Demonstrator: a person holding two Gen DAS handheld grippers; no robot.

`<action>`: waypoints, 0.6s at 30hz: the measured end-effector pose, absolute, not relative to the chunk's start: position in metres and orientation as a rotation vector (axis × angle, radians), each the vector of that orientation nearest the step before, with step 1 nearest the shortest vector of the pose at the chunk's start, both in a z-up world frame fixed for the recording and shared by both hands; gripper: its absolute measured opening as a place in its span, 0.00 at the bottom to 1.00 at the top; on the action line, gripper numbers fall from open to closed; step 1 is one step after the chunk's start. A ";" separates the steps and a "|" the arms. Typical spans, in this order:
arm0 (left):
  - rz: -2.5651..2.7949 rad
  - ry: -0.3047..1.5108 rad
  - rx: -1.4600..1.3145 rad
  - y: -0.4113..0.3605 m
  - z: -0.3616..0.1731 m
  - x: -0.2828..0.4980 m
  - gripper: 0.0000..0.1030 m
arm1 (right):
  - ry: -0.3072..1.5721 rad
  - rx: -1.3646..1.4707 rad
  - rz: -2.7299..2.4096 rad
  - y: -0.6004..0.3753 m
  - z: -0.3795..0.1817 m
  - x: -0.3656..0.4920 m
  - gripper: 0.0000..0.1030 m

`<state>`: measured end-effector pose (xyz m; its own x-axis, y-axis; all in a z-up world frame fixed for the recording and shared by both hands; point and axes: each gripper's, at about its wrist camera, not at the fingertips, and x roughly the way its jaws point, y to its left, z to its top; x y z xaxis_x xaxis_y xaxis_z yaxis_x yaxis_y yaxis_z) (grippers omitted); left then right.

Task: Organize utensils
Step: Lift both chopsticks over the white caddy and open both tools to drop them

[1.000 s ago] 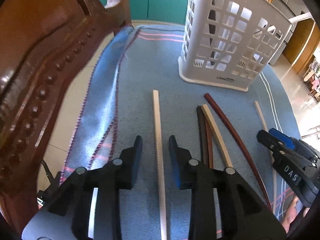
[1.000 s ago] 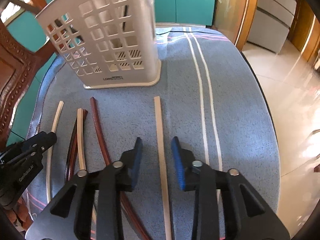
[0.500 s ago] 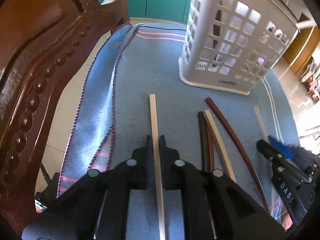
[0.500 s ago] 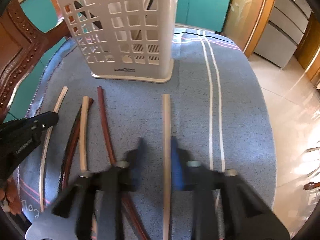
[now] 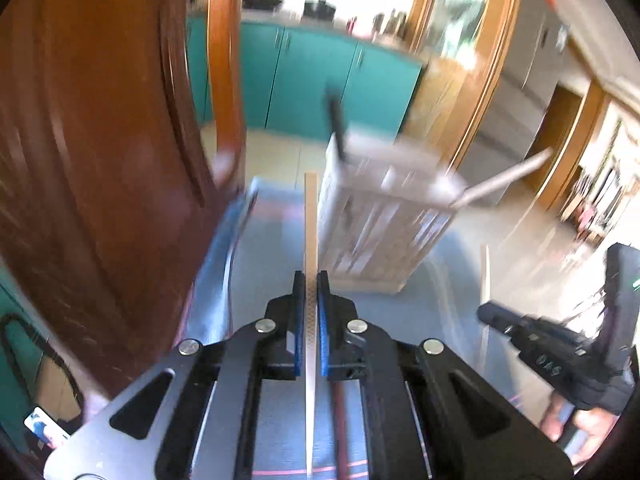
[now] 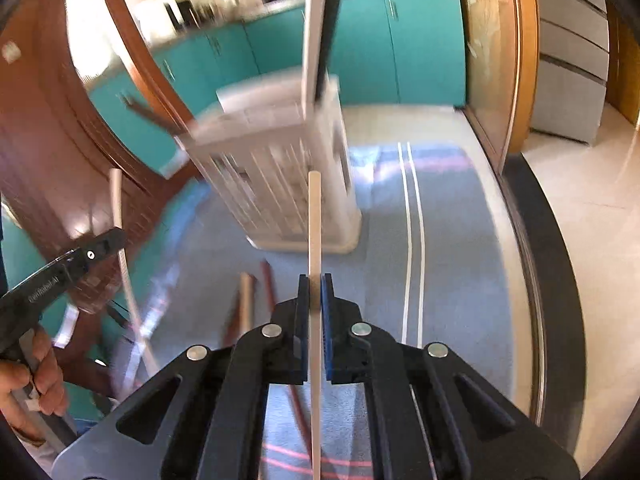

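Now my left tool (image 5: 311, 280) pinches a pale chopstick (image 5: 311, 216), my right tool (image 6: 315, 282) another chopstick (image 6: 314, 220); the white basket (image 6: 280, 184) stands ahead of both.

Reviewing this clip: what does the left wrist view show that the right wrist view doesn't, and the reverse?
Left wrist only: the left tool shut on its pale chopstick, seen head-on; the right tool at the frame edge. Right wrist only: the right tool shut on another pale chopstick, loose chopsticks on the cloth, two white stripes. Both: the white basket and teal cabinets.
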<state>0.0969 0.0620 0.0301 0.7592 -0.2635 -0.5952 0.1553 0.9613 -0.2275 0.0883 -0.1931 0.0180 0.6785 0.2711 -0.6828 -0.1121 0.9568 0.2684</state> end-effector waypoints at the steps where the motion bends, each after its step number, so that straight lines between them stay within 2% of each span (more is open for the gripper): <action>1: -0.239 0.637 -0.173 0.062 0.043 0.091 0.06 | 0.768 0.220 0.228 -0.196 0.030 0.083 0.06; 7: -0.283 0.260 -0.226 0.063 0.149 0.063 0.06 | 0.628 0.248 0.269 -0.206 0.089 0.066 0.06; 10: -0.269 0.139 -0.289 0.063 0.174 0.071 0.06 | 0.554 0.260 0.281 -0.211 0.118 0.065 0.06; 14: -0.204 0.103 -0.284 0.047 0.169 0.104 0.06 | 0.462 0.256 0.249 -0.215 0.153 0.074 0.06; 18: -0.207 0.213 -0.259 0.032 0.139 0.149 0.06 | 0.295 0.298 0.209 -0.221 0.185 0.083 0.06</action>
<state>0.1495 0.0324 0.1392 0.9565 -0.2286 -0.1810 0.1742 0.9458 -0.2739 0.0834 -0.2212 0.1846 0.9357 0.2445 -0.2543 -0.1581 0.9351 0.3172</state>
